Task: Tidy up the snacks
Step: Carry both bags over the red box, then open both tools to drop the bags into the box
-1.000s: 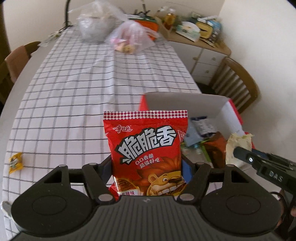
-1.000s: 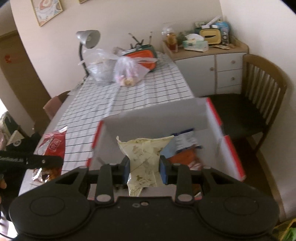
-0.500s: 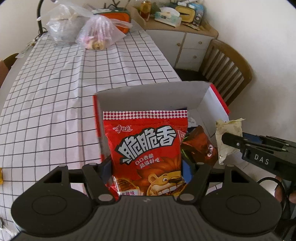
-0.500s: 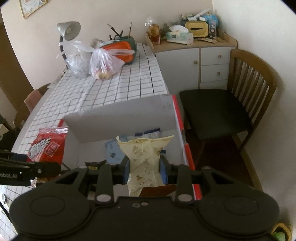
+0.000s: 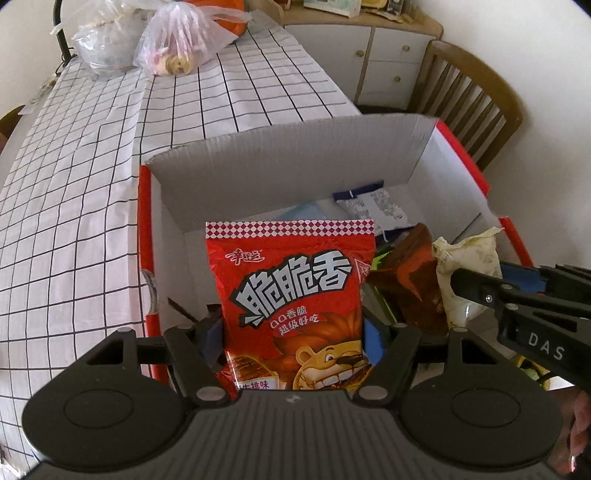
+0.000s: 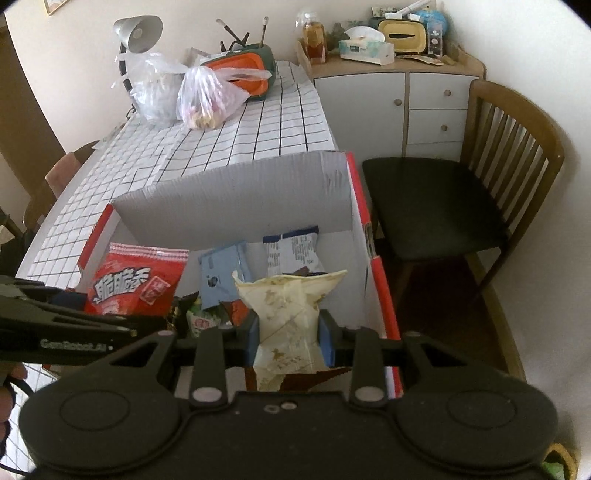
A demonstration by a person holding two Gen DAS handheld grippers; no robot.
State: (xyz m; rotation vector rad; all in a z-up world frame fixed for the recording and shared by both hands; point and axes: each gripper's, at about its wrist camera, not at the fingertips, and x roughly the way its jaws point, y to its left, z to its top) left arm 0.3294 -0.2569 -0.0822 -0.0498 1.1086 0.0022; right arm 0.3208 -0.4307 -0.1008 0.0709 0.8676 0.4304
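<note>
My left gripper is shut on a red snack bag with a lion print and holds it upright over the left part of an open red and white cardboard box. My right gripper is shut on a cream snack packet and holds it over the box's near right part. Each gripper shows in the other's view: the red bag at left, the cream packet at right. Blue, white and brown packets lie in the box.
The box stands at the near right end of a table with a checked cloth. Two plastic bags, an orange and green container and a lamp stand at the far end. A wooden chair and a white cabinet are to the right.
Both grippers have moved forward and down over the box with their packets. The red bag has gone from beside the box to above its inside.
</note>
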